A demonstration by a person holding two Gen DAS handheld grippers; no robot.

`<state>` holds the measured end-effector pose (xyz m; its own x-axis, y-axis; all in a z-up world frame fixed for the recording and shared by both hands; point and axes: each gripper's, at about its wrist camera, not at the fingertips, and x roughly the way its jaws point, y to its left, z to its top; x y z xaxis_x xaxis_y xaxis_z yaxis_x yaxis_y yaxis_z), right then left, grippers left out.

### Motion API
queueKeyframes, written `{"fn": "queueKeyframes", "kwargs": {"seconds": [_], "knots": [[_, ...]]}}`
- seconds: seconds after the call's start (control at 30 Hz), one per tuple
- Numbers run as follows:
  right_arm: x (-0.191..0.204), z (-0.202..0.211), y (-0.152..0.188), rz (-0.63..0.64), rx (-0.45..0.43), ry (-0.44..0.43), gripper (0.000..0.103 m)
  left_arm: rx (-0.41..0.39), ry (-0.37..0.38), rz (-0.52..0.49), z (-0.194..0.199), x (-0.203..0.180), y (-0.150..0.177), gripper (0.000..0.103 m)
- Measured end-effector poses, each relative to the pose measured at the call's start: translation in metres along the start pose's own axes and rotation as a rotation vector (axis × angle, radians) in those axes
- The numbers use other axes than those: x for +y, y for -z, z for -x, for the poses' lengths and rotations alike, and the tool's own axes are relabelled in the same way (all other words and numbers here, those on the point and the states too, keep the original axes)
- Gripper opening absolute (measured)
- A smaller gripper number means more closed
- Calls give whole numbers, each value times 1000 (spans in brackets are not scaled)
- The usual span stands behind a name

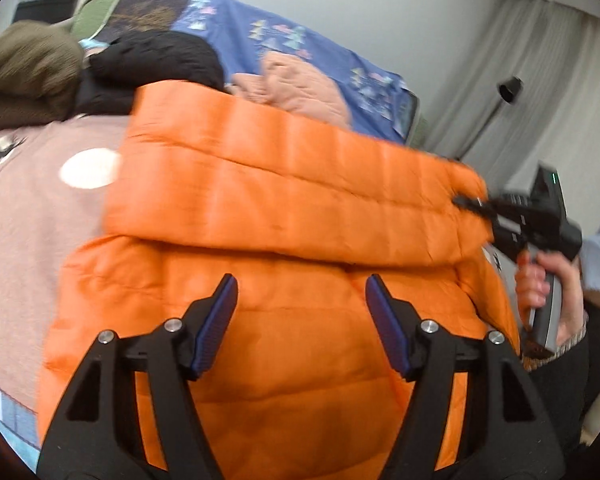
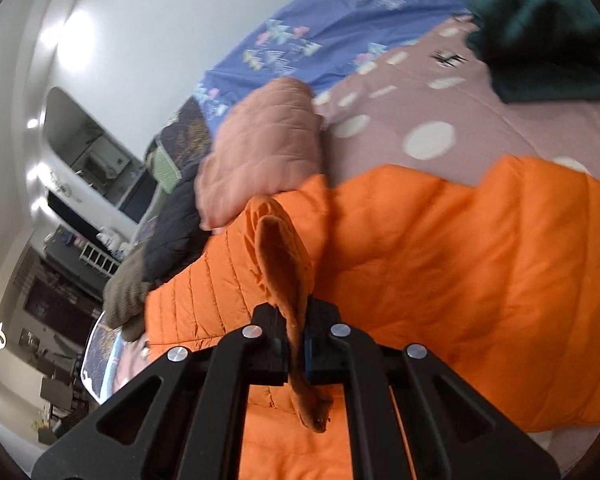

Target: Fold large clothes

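Observation:
An orange puffer jacket (image 1: 284,208) lies on the bed with one part folded over the rest. It fills the right wrist view too (image 2: 440,264). My left gripper (image 1: 302,292) is open and empty just above the jacket's near part. My right gripper (image 2: 298,320) is shut on a fold of the orange jacket's edge. It also shows in the left wrist view (image 1: 470,203), pinching the jacket's right corner, held by a hand (image 1: 548,292).
The bed has a pink dotted cover (image 1: 28,216) and a blue patterned sheet (image 1: 300,52). A black garment (image 1: 156,60), a salmon quilted garment (image 1: 296,88), a brown one (image 1: 24,68) and a dark green one (image 2: 540,32) lie around the jacket. Curtains (image 1: 532,80) hang at right.

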<state>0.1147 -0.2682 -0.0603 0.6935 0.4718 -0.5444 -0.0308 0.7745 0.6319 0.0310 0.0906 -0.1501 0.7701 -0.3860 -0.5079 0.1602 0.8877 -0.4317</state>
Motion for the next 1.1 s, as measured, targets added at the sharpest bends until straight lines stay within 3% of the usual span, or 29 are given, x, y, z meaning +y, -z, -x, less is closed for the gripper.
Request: {"fn": "queueKeyframes", "kwargs": {"seconds": [0.27, 0.43, 0.53, 0.63, 0.77, 0.83, 0.97, 1.1], "knots": [[-46, -29, 24, -52, 53, 100, 9, -7, -29, 84, 6, 34, -16, 69], [-41, -4, 26, -50, 11, 89, 41, -5, -32, 73, -2, 30, -21, 70], [-42, 34, 30, -54, -72, 92, 44, -4, -24, 74, -5, 28, -22, 70], [-66, 83, 45, -148, -189, 91, 45, 4, -10, 70, -11, 23, -22, 70], [-122, 145, 83, -379, -385, 186, 53, 9, 15, 55, -15, 14, -20, 70], [-150, 166, 106, -506, -485, 214, 65, 14, 31, 47, -18, 8, -20, 70], [-210, 196, 169, -856, -694, 215, 66, 26, 52, 38, -23, 0, -17, 70], [-236, 206, 191, -972, -781, 210, 66, 25, 49, 26, -20, -4, -16, 70]]}}
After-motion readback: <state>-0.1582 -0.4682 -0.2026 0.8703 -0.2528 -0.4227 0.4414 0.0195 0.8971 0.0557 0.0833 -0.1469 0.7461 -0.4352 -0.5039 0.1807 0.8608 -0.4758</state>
